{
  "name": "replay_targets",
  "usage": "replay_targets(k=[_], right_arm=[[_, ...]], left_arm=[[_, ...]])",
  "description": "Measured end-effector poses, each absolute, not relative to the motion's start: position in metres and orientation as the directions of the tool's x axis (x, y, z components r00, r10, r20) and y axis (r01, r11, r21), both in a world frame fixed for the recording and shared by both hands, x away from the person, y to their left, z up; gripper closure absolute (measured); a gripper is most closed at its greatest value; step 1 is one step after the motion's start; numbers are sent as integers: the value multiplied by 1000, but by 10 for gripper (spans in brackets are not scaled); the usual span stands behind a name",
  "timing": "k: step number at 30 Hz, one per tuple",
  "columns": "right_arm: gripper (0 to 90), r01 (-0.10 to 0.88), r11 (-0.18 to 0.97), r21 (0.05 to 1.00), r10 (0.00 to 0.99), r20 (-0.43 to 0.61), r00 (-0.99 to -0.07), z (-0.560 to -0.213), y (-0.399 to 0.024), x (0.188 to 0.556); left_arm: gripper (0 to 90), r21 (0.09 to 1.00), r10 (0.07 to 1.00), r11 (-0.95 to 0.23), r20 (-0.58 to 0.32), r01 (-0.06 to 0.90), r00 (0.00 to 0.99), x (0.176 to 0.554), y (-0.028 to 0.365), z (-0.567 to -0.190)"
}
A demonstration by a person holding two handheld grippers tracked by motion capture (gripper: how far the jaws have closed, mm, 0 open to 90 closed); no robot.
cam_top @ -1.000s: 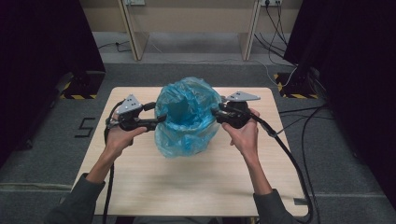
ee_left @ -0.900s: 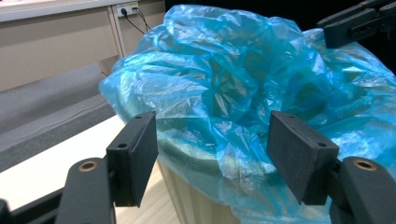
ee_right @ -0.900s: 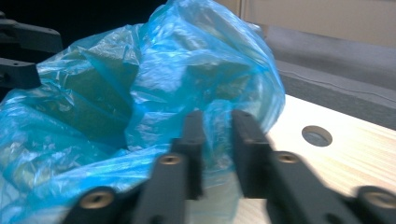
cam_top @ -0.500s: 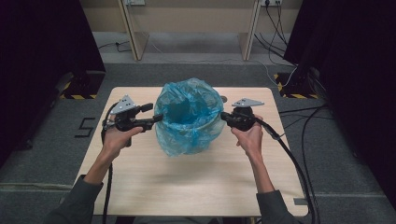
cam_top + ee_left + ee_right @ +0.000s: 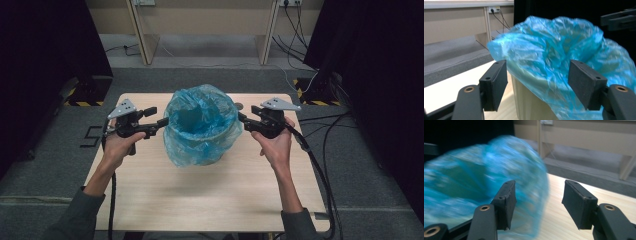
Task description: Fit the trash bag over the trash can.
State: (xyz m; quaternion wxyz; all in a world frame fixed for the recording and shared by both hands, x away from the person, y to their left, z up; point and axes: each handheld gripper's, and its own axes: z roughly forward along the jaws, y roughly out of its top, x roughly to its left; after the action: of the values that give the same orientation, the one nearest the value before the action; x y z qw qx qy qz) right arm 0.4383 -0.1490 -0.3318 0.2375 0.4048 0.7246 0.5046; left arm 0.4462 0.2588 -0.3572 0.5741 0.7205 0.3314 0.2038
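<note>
A pale bin [image 5: 210,150] lined with a blue plastic bag [image 5: 200,125] is seen standing on the wooden table [image 5: 210,200], a little toward twelve o'clock of the table's middle. The bag is draped over the rim and hangs crumpled down the outside of the bin, its mouth gaping upward.

The left gripper [image 5: 162,122] is held at nine o'clock of the bin, its tips just beside the bag's edge. In the left gripper view its jaws are spread wide, with the bag [image 5: 564,57] and the bin wall [image 5: 529,100] seen between and beyond them; nothing is clamped. The right gripper [image 5: 242,119] is held at three o'clock of the bin, tips near the bag. In the right gripper view its jaws are likewise parted and empty, the blurred bag [image 5: 479,185] lying past the left-hand jaw and bare table [image 5: 554,220] showing in the gap.

Compared with a second ago, both grippers have been drawn outward from the bin: then their tips were pressed into the bag at either side, and now a slight gap is seen on the right and bare contact at most on the left. The bag's rim has been left more spread over the bin.
</note>
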Motion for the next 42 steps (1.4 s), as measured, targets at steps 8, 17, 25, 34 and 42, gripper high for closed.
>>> replay_targets(k=[8,17,25,34,42], right_arm=[[638,403,200,893,812,78,-578,-342,-130,462],[746,384,229,894,714,114,-691,-354,-133,527],[518,400,258,879,761,70,-644,-338,-128,537],[405,412,256,875,804,44,-593,-325,-129,493],[405,386,258,886,784,41,-620,-325,-131,470]], left_arm=[[299,959,722,-134,-78,249,688,456,258,-346],[277,951,752,-117,-102,285,651,472,263,-349],[267,940,750,-128,-117,317,651,491,253,-348],[281,901,727,-175,-153,396,669,525,236,-352],[707,907,692,-165,-174,388,701,529,246,-360]])
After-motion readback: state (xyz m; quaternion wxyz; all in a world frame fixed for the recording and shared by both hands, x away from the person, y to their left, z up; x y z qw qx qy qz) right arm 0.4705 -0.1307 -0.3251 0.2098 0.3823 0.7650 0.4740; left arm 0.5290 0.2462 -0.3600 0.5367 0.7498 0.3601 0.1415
